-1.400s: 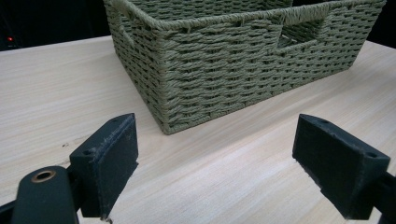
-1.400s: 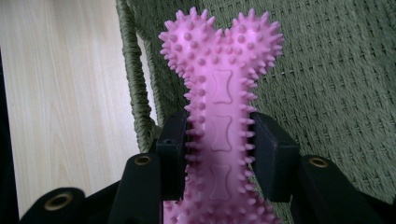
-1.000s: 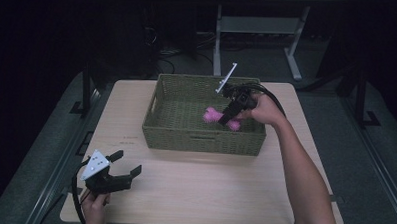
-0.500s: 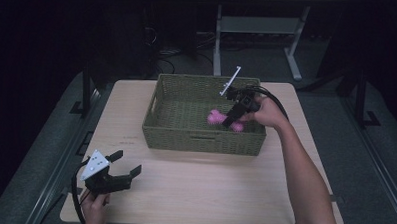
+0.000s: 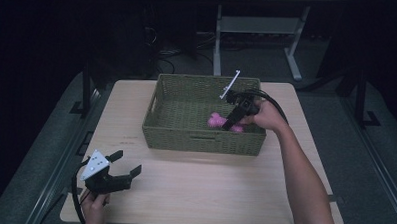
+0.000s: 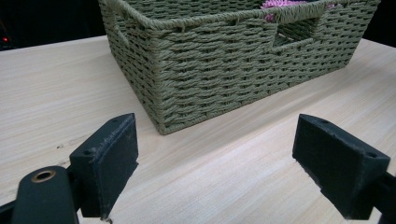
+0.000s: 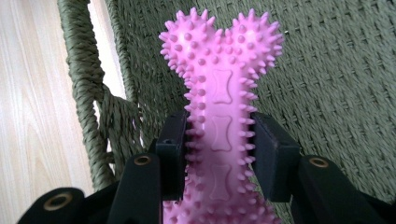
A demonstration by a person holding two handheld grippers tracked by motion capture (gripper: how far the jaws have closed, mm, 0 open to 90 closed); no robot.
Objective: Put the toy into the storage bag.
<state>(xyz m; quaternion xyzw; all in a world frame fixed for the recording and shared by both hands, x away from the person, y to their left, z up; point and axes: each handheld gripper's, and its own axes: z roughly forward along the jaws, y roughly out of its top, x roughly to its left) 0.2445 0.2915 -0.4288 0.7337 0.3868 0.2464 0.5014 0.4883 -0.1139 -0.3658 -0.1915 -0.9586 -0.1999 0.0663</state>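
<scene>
Wooden table (image 5: 208,192), woven basket (image 5: 200,139) walling pink bone toy (image 7: 222,93)

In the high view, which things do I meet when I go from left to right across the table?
Left hand-held gripper → basket → pink bone toy → right hand-held gripper → right hand.

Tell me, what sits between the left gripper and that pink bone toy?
The basket's woven front wall, past bare table, seen in the left gripper view; the toy peeks over it.
</scene>
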